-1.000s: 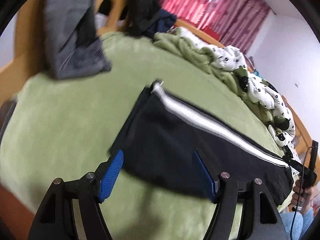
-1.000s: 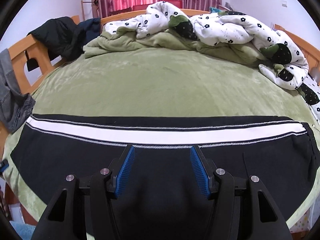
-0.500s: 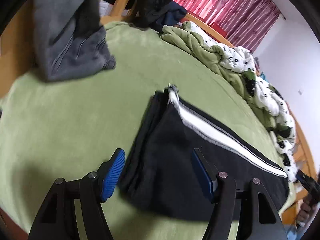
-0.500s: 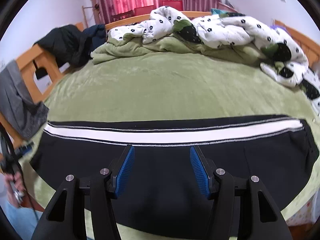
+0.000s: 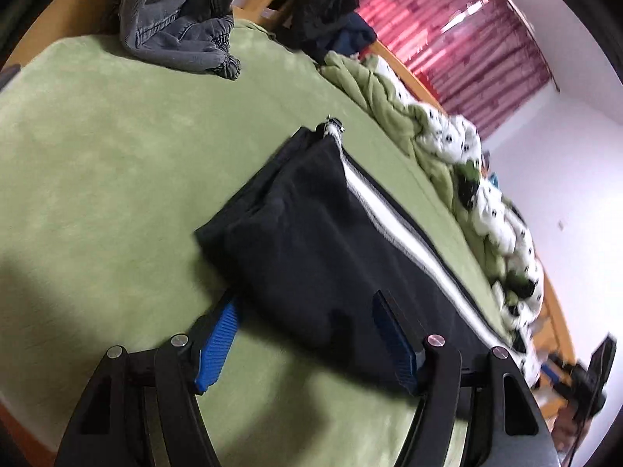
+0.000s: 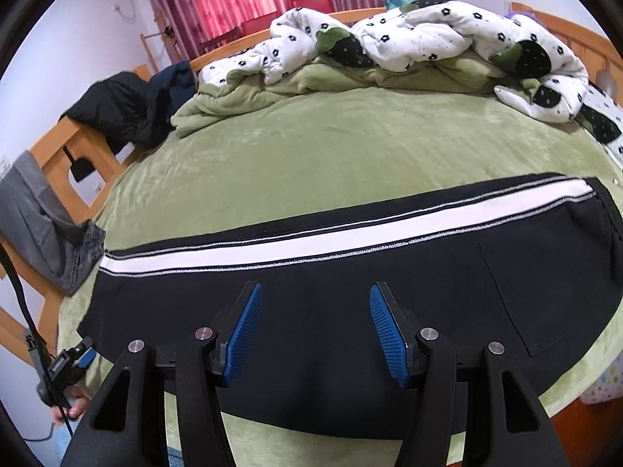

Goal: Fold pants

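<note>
Black pants with a white side stripe lie folded lengthwise across the green bed. My left gripper hangs low at the pants' leg end, open. The near corner of the cloth sits between its blue pads, and the left fingertip is at the cloth's edge. My right gripper hovers open over the middle of the pants, nothing between its pads. The left gripper and the hand holding it also show at the lower left of the right wrist view.
Grey jeans hang over the wooden bed frame on the left, beside a dark jacket. A rumpled white flowered quilt and a green blanket are heaped along the far side. Red curtains hang behind.
My left gripper has dropped toward the pants' leg end and rolled; the cloth corner now lies between its pads. The right gripper shifted slightly and tilted. The pants have not moved.
</note>
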### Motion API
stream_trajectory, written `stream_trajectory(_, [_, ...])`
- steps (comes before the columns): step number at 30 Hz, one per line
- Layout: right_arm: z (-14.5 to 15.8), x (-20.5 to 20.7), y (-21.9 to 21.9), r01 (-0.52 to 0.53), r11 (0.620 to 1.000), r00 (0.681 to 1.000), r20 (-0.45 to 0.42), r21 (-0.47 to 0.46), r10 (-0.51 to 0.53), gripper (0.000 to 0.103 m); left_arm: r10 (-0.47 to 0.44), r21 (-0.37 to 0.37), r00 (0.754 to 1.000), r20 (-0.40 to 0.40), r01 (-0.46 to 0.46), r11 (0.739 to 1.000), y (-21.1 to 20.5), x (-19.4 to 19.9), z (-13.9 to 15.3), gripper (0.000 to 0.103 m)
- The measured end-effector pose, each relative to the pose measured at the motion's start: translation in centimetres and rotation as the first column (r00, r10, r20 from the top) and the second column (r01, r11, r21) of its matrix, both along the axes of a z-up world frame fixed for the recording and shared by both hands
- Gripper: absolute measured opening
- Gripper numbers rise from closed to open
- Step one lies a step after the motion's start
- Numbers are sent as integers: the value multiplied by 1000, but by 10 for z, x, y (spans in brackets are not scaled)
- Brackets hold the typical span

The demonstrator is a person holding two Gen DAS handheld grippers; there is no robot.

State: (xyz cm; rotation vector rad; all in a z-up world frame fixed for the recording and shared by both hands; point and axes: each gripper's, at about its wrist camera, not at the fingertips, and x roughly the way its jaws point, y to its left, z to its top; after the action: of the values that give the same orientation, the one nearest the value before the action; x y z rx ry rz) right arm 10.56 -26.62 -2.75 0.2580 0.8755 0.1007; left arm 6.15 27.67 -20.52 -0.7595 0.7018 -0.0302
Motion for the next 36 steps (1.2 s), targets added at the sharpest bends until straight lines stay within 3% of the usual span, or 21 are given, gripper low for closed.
stream_trajectory(1, [0, -1, -1, 3, 1000, 1000, 2, 8, -3, 57, 20, -7, 1000, -4, -20, 1000, 1, 4, 0, 64])
stream_trajectory(2, [-1, -3, -4, 10, 1000, 1000, 2, 14, -10, 57, 50, -15, 999, -10, -50, 999, 4, 8, -1, 47])
stream_trajectory(3, [-2, -4, -6, 19, 1000, 1000, -2, 16, -19, 57, 72, -16, 997, -23, -73, 997, 8, 11, 0, 13])
stream_trajectory(4, [-3, -3, -7, 20, 1000, 1000, -8, 16, -20, 57, 81, -19, 996, -29, -81, 997, 14, 12, 3, 11])
stream_trajectory(6, [-5, -4, -6, 16, 1000, 1000, -19, 1, -16, 57, 99, -62, 994, 41, -96, 993, 26, -3, 17, 9])
stream_trajectory(7, [-4, -6, -5, 15, 1000, 1000, -13, -4, -15, 57, 113, -44, 991, 70, -110, 993, 27, -11, 26, 9])
stream_trajectory(9, [-3, -9, -6, 6, 1000, 1000, 3, -7, -6, 57, 103, 59, 994, 49, -105, 993, 17, -14, 32, 9])
stream_trajectory(11, [-2, -12, -5, -10, 1000, 1000, 15, -19, 10, 57, 122, 90, 992, -15, -121, 989, 10, -11, 21, 10])
stream_trajectory(13, [-3, -12, -4, -26, 999, 1000, 17, -23, 27, 57, 137, 68, 987, -79, -132, 989, 13, -7, 7, 18])
stream_trajectory(15, [-4, -13, -6, -42, 999, 999, 17, -25, 43, 57, 167, -26, 984, -68, -169, 985, 20, -14, -1, 29])
stream_trajectory(17, [-5, -15, -7, -56, 998, 998, 18, -31, 56, 57, 182, -71, 982, -43, -184, 980, 21, -17, -2, 37])
stream_trajectory(21, [-8, -16, -15, -68, 997, 998, 13, -28, 68, 57, 170, 34, 983, -63, -169, 985, 4, 1, 4, 45])
stream_trajectory(23, [-10, -15, -22, -62, 998, 998, 10, -5, 62, 57, 192, 67, 977, -88, -186, 980, -1, 10, 4, 42])
stream_trajectory(25, [-10, -15, -26, -55, 998, 998, 8, 13, 54, 57, 214, 78, 971, -110, -206, 975, 1, 17, 8, 21])
stream_trajectory(26, [-11, -15, -30, -48, 999, 999, 8, 20, 48, 57, 199, 64, 973, -117, -192, 979, 4, 20, 11, 16])
stream_trajectory(29, [-11, -17, -37, -33, 999, 999, 12, 32, 33, 57, 181, 76, 975, -126, -172, 982, 3, 27, 36, 13])
stream_trajectory(30, [-11, -17, -39, -30, 999, 999, 14, 36, 29, 57, 169, 100, 979, -112, -158, 982, -1, 28, 49, 12])
stream_trajectory(33, [-11, -18, -45, -34, 998, 999, 24, 44, 33, 57, 113, 266, 991, -71, -91, 960, -33, 38, 101, 12])
stream_trajectory(36, [-11, -20, -56, -21, 998, 999, 33, 61, 19, 57, 23, 463, 1000, -8, -17, 886, -85, 45, 156, 12])
